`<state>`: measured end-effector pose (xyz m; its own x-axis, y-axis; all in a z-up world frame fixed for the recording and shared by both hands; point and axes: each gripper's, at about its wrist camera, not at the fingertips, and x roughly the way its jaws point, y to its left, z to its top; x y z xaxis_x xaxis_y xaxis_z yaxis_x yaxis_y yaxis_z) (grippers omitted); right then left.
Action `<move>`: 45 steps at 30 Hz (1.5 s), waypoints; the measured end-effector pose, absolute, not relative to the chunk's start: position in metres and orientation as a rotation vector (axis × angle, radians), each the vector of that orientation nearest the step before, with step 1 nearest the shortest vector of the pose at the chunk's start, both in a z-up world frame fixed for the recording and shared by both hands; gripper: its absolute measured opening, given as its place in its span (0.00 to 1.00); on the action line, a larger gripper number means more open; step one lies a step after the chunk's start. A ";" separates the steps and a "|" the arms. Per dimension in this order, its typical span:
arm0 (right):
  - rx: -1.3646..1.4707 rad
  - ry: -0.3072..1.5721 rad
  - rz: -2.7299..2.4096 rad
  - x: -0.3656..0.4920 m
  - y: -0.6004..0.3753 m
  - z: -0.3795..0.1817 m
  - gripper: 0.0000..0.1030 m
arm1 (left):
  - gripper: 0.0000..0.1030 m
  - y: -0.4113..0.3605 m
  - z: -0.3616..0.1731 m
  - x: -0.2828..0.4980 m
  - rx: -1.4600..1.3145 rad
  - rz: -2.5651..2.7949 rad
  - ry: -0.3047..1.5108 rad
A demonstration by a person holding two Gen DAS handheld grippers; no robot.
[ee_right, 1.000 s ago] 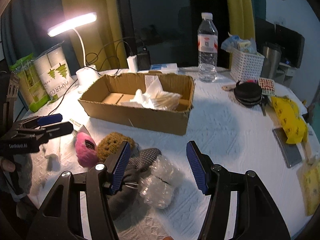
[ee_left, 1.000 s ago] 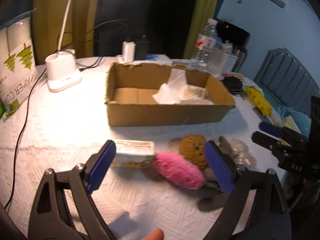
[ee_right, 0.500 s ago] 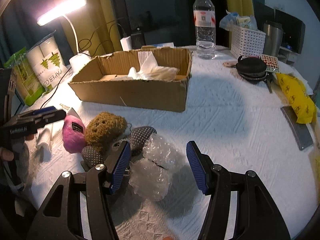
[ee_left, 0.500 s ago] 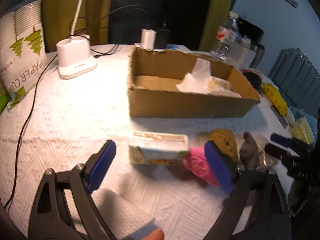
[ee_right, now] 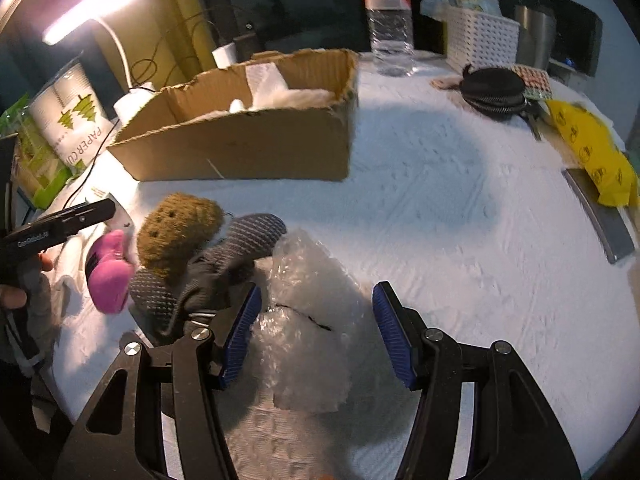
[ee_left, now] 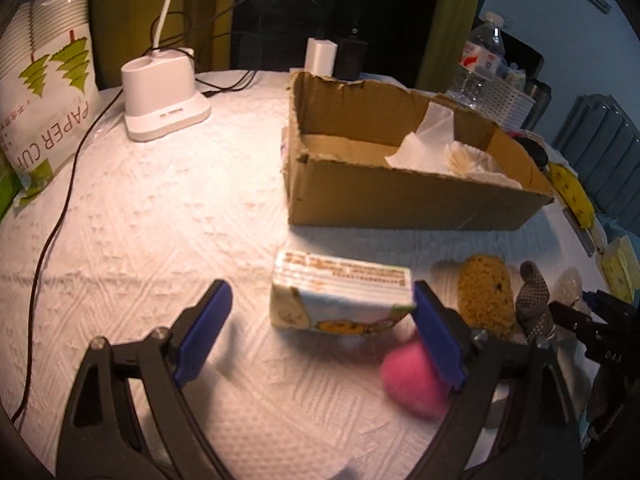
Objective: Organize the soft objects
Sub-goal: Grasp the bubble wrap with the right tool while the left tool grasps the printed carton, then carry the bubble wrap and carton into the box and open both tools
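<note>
Crinkly bubble wrap (ee_right: 304,320) lies on the tablecloth (ee_right: 440,200) between the open jaws of the right gripper (ee_right: 316,332), not yet pinched — a glove (ee_right: 224,256) touching it could be dragged along. The left gripper (ee_left: 320,336), also open, brackets a tissue pack (ee_left: 340,300); the pink puff (ee_left: 412,384) beside could be nudged.

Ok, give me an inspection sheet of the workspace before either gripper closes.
Surface: table under white textured cover.
Job's things: tissue pack, pink plush, brown sponge, grey gloves, bubble wrap in front of cardboard box, which holds white paper.
Clutter: water bottle, white basket, black pouch, yellow bag, paper cup pack.
Grippers: left gripper open around tissue pack; right gripper open over bubble wrap.
Cables: black cable beside lamp base.
Surroundings: yellow-green curtains, dark window.
</note>
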<state>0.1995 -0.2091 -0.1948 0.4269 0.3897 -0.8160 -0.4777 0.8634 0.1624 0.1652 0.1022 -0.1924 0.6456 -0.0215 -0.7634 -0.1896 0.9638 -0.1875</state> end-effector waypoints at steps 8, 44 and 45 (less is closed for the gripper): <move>-0.074 0.934 0.569 0.194 -0.215 -0.176 0.44 | 0.66 0.094 -0.188 0.167 -0.241 0.037 0.855; -0.075 0.758 0.667 0.259 -0.193 -0.111 0.44 | 0.67 0.090 -0.111 0.208 -0.231 0.027 0.697; -0.074 0.755 0.669 0.263 -0.191 -0.111 0.44 | 0.67 0.089 -0.112 0.212 -0.231 0.029 0.700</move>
